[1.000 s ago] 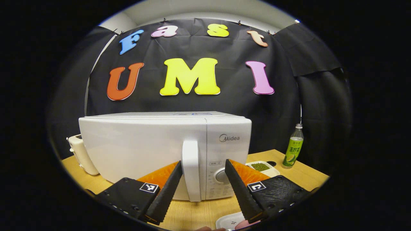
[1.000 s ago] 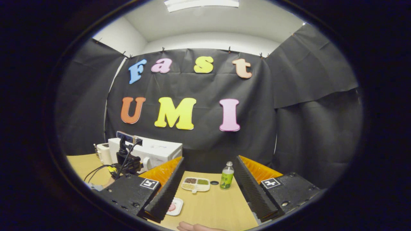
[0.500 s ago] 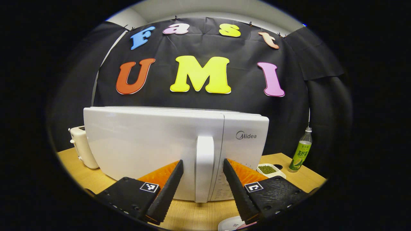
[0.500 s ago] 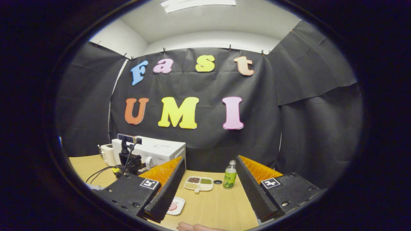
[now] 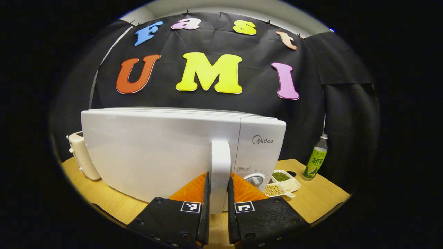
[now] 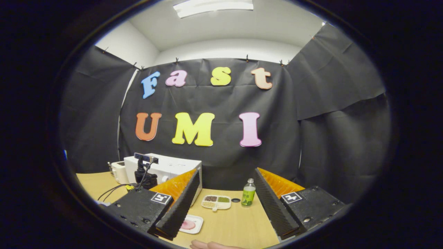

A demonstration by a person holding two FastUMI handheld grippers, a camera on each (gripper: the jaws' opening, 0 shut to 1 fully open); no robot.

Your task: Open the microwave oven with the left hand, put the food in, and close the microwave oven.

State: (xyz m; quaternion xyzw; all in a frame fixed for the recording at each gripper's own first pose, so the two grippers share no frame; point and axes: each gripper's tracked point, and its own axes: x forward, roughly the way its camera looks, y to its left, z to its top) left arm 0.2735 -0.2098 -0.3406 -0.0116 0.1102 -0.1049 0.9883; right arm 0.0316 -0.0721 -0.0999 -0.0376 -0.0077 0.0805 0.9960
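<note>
A white microwave oven (image 5: 155,148) stands on the wooden table, door closed. My left gripper (image 5: 218,200) is shut on its upright white door handle (image 5: 220,166), one finger pressing each side. In the right gripper view the microwave (image 6: 169,167) sits far left, with the left gripper's body and cable in front of it. My right gripper (image 6: 226,200) hangs open above the table, holding nothing. A white plate with pink food (image 6: 189,224) lies just beside its left finger, low in that view.
A cream toaster (image 5: 79,155) stands left of the microwave. A divided white dish of beans (image 5: 282,181) and a green bottle (image 5: 315,160) sit to its right on the wooden table (image 5: 318,197). Part of a hand (image 6: 211,245) shows at the bottom of the right gripper view.
My left gripper moved in and its fingers came together onto the door handle. The right gripper stayed open, drifting slightly.
</note>
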